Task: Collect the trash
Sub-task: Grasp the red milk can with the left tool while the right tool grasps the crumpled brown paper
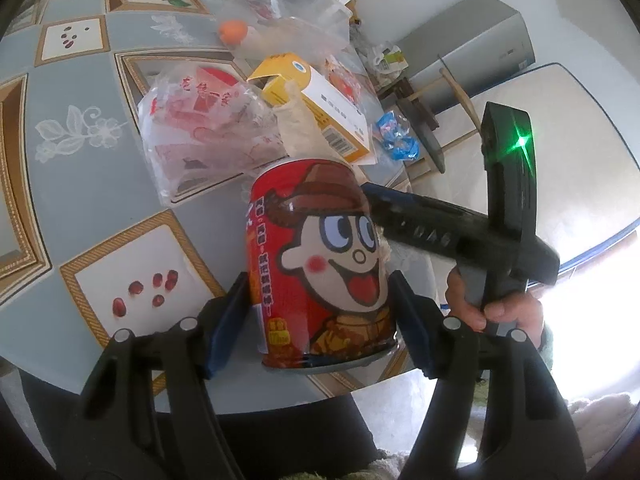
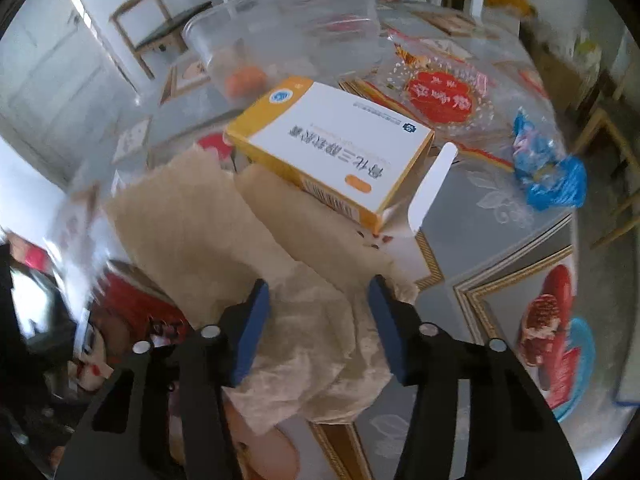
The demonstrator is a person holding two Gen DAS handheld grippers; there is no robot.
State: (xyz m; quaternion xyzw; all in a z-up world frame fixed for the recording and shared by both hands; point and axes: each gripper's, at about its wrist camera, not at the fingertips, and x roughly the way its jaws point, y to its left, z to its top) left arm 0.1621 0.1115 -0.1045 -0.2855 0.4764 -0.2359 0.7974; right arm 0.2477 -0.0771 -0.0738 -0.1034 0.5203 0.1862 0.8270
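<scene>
A red drink can (image 1: 320,268) with a cartoon face stands near the table's edge. My left gripper (image 1: 324,320) has its blue pads against both sides of the can, shut on it. A beige crumpled tissue (image 2: 304,312) lies over the can's top; it also shows behind the can in the left wrist view (image 1: 298,128). My right gripper (image 2: 316,332) has its jaws around the tissue, pads touching its sides. The right gripper's body (image 1: 460,232) reaches across the can's top. The can (image 2: 132,308) shows at lower left in the right wrist view.
On the patterned table (image 1: 80,184) lie a yellow-white medicine box (image 2: 332,152), a clear plastic container (image 2: 280,36) with an orange fruit (image 2: 244,80), red-printed plastic bags (image 1: 204,120), and a blue wrapper (image 2: 548,172). Wooden chairs and a grey cabinet (image 1: 472,40) stand beyond.
</scene>
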